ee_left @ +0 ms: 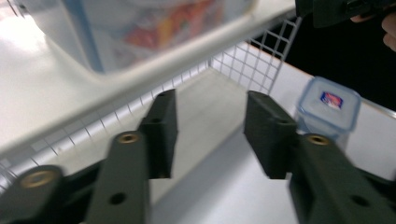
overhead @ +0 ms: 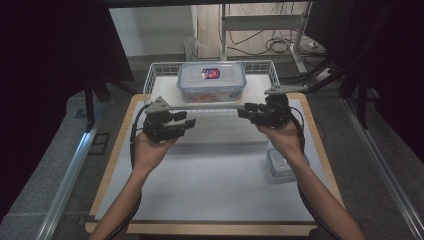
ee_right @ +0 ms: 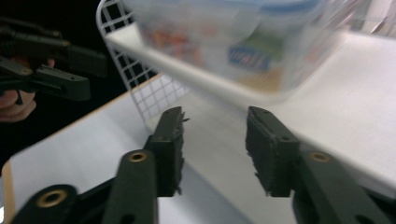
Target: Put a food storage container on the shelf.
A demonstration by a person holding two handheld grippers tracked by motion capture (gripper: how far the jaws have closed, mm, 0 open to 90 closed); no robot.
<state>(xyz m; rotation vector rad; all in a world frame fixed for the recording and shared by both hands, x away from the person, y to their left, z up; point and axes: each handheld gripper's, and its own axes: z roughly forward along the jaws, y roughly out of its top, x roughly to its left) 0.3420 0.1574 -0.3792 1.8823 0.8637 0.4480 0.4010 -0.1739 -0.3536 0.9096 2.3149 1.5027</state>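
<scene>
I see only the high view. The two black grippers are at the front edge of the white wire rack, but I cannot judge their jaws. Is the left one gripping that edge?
Observer: No. The left gripper view shows the left gripper with jaws apart and nothing between the pads; the shelf edge of the white wire rack runs above them.
Operator: And the right one?
Observer: The right gripper is open too, pads bare, with the clear plastic box with the blue lid on the shelf above.
Operator: The forearm half hides the small clear plastic box for me. Is it closed?
Observer: Yes, its blue-rimmed lid is on, with a red and blue label.
</scene>
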